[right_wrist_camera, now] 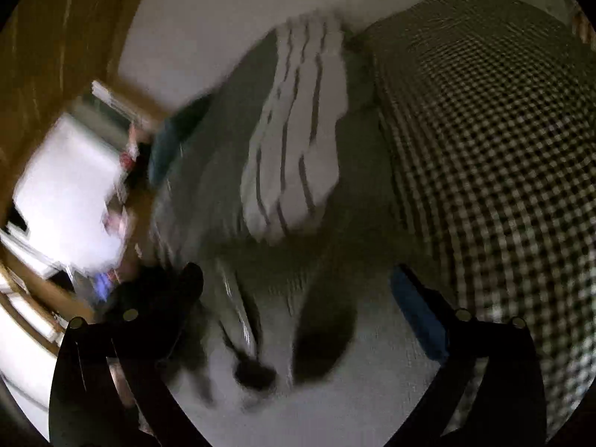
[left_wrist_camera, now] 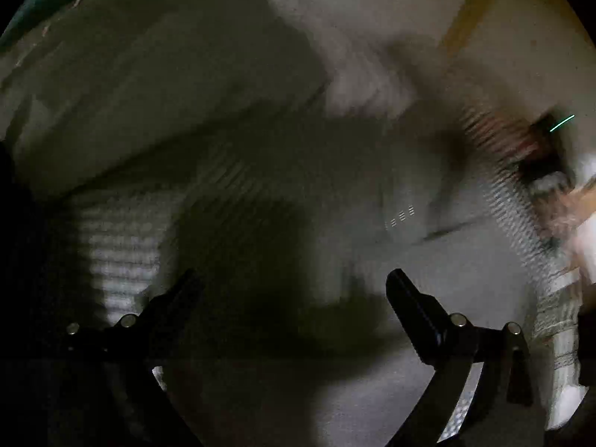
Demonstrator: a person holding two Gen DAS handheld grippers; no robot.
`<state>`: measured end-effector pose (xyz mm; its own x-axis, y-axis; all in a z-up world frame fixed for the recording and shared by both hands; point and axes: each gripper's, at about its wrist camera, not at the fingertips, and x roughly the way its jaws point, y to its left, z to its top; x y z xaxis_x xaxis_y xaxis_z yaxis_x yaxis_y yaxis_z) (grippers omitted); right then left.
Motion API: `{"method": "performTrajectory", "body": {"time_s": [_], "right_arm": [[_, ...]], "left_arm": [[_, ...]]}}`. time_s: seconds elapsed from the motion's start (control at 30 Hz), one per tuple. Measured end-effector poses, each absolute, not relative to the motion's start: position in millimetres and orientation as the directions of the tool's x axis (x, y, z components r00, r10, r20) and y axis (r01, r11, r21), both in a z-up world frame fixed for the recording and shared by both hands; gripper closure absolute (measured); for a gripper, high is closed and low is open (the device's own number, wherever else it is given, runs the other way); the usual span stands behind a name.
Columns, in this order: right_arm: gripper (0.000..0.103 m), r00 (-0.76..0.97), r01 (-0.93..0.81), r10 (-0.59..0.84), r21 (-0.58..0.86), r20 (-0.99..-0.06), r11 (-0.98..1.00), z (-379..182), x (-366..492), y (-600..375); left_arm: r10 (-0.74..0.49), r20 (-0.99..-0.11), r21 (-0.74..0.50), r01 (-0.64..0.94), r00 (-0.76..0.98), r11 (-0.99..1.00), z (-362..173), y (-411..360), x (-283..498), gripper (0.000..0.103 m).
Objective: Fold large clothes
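Pale bedding (right_wrist_camera: 231, 18) — striped garment (right_wrist_camera: 298, 138) lies beyond right gripper's (right_wrist_camera: 298, 290) spread jaws.

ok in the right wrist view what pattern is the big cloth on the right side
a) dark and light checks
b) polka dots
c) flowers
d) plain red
a, the checked cloth shows small dark and light squares all over, beside a pale folded piece with dark stripes.
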<state>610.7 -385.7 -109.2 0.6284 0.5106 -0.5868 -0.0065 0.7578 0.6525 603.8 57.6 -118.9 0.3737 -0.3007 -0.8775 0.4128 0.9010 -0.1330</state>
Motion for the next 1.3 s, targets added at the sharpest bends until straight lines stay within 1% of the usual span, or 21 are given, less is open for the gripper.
{"method": "performTrajectory", "body": {"time_s": [0.03, 0.17, 0.2, 0.23, 0.27, 0.3, 0.33, 0.5, 0.63, 0.77, 0.83, 0.87, 0.9, 0.93, 0.97, 1.0, 1.03, 1.07, 1.13, 1.2, 1.3], "right_arm": [[0.003, 0.592, -0.018, 0.523, 0.638, -0.613, 0.769, -112, 607, -377], [0.004, 0.421, -0.035, 0.549, 0.591, -0.722, 0.806, -147, 605, -334], [0.006, 0.42, -0.039, 0.543, 0.583, -0.728, 0.812, -153, 605, -328], [0.024, 0.43, -0.047, 0.539, 0.578, -0.724, 0.814, -156, 607, -323], [0.056, 0.438, -0.065, 0.554, 0.59, -0.708, 0.805, -160, 610, -318], [0.073, 0.441, -0.069, 0.555, 0.59, -0.705, 0.804, -162, 613, -315], [0.096, 0.457, -0.069, 0.54, 0.577, -0.706, 0.814, -162, 616, -311], [0.098, 0.594, -0.135, 0.565, 0.621, -0.572, 0.772, -134, 614, -308], [0.099, 0.672, -0.127, 0.577, 0.695, -0.465, 0.708, -114, 633, -319], [0.099, 0.705, -0.047, 0.555, 0.752, -0.441, 0.657, -122, 660, -329], [0.097, 0.651, 0.045, 0.54, 0.737, -0.534, 0.674, -142, 681, -326], [0.093, 0.574, 0.11, 0.527, 0.697, -0.627, 0.709, -158, 694, -319], [0.089, 0.524, 0.13, 0.521, 0.668, -0.674, 0.733, -168, 700, -314], [0.08, 0.484, 0.123, 0.519, 0.642, -0.704, 0.757, -176, 702, -308], [0.064, 0.478, 0.104, 0.522, 0.635, -0.707, 0.765, -176, 702, -305], [0.049, 0.481, 0.084, 0.526, 0.633, -0.702, 0.769, -174, 700, -303], [0.006, 0.491, 0.067, 0.53, 0.636, -0.692, 0.768, -168, 697, -304], [0.003, 0.532, 0.069, 0.495, 0.618, -0.687, 0.783, -155, 689, -309], [0.003, 0.611, -0.002, 0.514, 0.649, -0.602, 0.761, -124, 671, -325], [0.003, 0.627, -0.023, 0.528, 0.664, -0.573, 0.747, -104, 660, -342], [0.003, 0.593, 0.019, 0.344, 0.44, -0.728, 0.898, -86, 636, -342]], "left_arm": [[-0.238, -0.899, -0.083, 0.388, 0.369, 0.918, -132, 56, 607, 0.006], [-0.282, -0.889, -0.147, 0.358, 0.36, 0.922, -158, 56, 613, 0.006], [-0.293, -0.883, -0.161, 0.35, 0.367, 0.923, -157, 57, 614, 0.01], [-0.299, -0.877, -0.171, 0.338, 0.376, 0.926, -155, 60, 615, 0.023], [-0.314, -0.868, -0.189, 0.327, 0.386, 0.926, -152, 65, 615, 0.067], [-0.376, -0.843, -0.275, 0.293, 0.385, 0.916, -148, 76, 618, 0.095], [-0.414, -0.826, -0.331, 0.266, 0.383, 0.906, -147, 87, 621, 0.095], [-0.397, -0.82, -0.314, 0.256, 0.413, 0.914, -143, 97, 625, 0.095], [-0.385, -0.751, -0.324, 0.208, 0.536, 0.923, -122, 109, 616, 0.095], [-0.325, -0.689, -0.338, 0.109, 0.648, 0.935, -107, 132, 617, 0.095], [-0.275, -0.708, -0.294, 0.082, 0.65, 0.952, -110, 129, 620, 0.095], [-0.254, -0.722, -0.273, 0.073, 0.643, 0.959, -112, 127, 621, 0.095], [-0.236, -0.729, -0.258, 0.062, 0.643, 0.964, -113, 121, 625, 0.089], [-0.205, -0.728, -0.236, 0.041, 0.654, 0.971, -109, 130, 623, 0.084], [-0.164, -0.727, -0.204, 0.017, 0.667, 0.979, -107, 130, 623, 0.067], [-0.152, -0.732, -0.194, 0.01, 0.664, 0.981, -109, 128, 627, 0.036], [-0.156, -0.737, -0.196, 0.013, 0.657, 0.981, -112, 127, 630, 0.02], [-0.171, -0.737, -0.205, 0.024, 0.654, 0.978, -112, 126, 632, 0.011], [-0.17, -0.731, -0.209, 0.02, 0.661, 0.978, -110, 126, 636, 0.011], [-0.191, -0.708, -0.259, 0.002, 0.68, 0.966, -99, 139, 629, 0.007], [-0.202, -0.668, -0.275, 0.015, 0.716, 0.961, -73, 123, 616, 0.006]]}}
